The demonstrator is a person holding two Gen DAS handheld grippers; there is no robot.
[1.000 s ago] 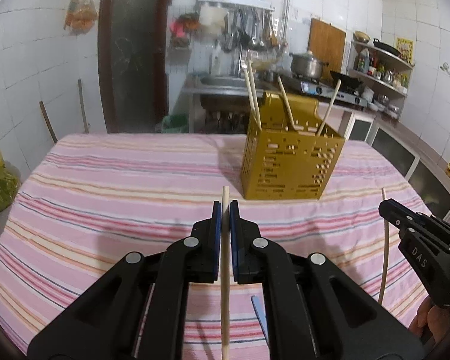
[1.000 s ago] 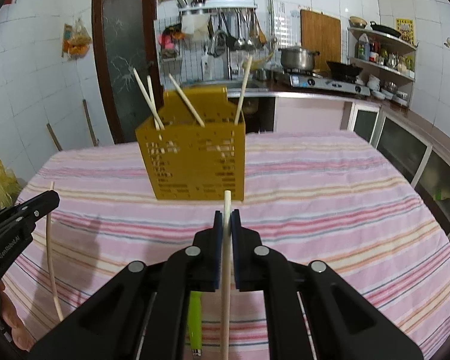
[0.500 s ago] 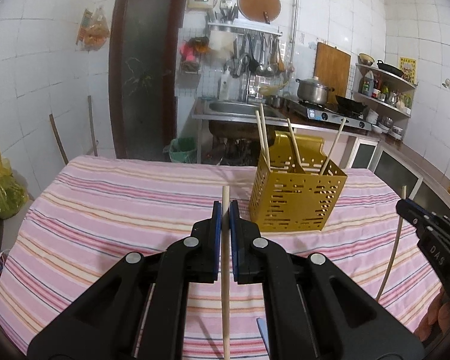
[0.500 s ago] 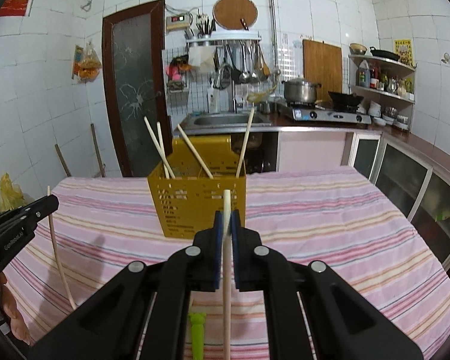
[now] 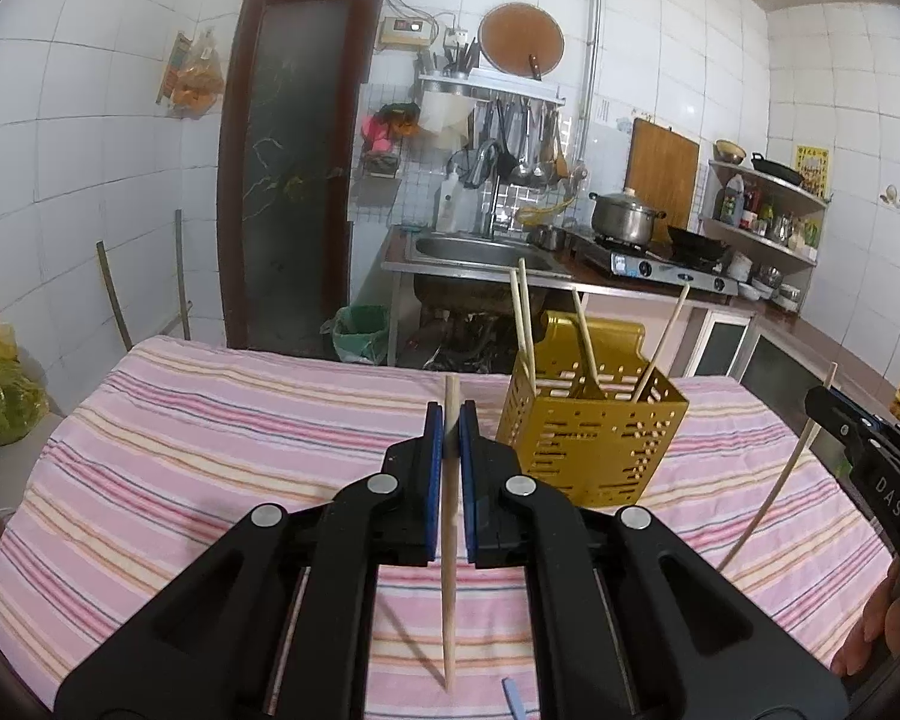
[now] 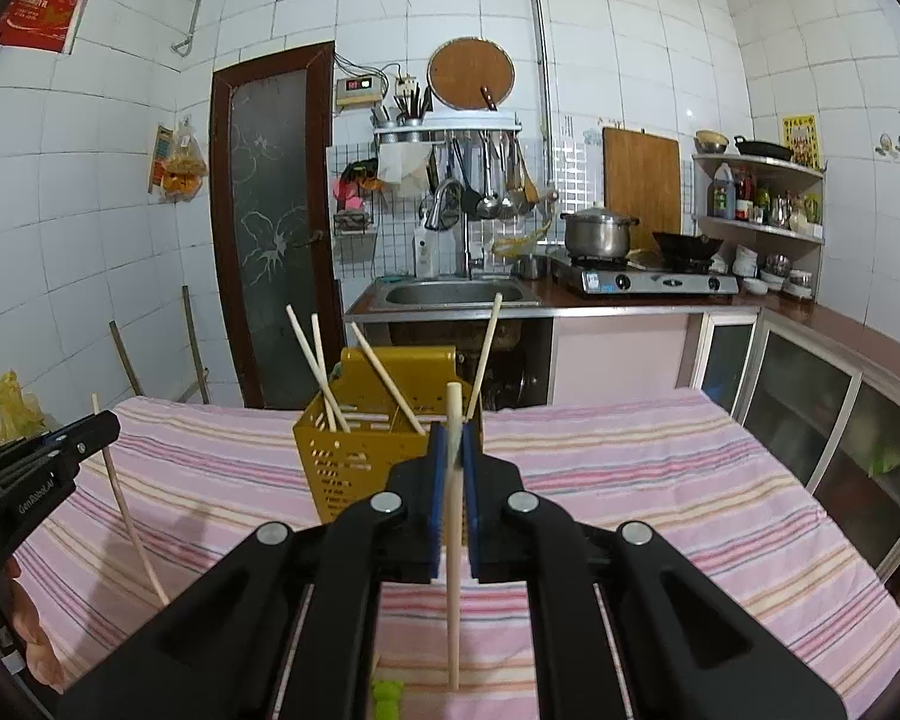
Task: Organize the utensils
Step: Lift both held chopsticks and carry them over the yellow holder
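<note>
A yellow perforated utensil holder (image 5: pixel 591 435) stands on the striped table and holds several chopsticks; it also shows in the right wrist view (image 6: pixel 354 456), partly behind the gripper. My left gripper (image 5: pixel 450 420) is shut on a wooden chopstick (image 5: pixel 449 570), held upright above the table, left of the holder. My right gripper (image 6: pixel 452 441) is shut on another wooden chopstick (image 6: pixel 453 570), held upright in front of the holder. The right gripper shows at the right edge of the left wrist view (image 5: pixel 870 456), the left gripper at the left edge of the right wrist view (image 6: pixel 36 474).
The table has a pink striped cloth (image 5: pixel 210 450). A blue item (image 5: pixel 513 697) and a green item (image 6: pixel 387 697) lie at the near edge under the grippers. Behind the table are a sink (image 6: pixel 453 294), a stove with a pot (image 6: pixel 597 234) and cabinets on the right.
Both grippers have risen with their chopsticks, so the holder now sits lower in both views. Both stay shut.
</note>
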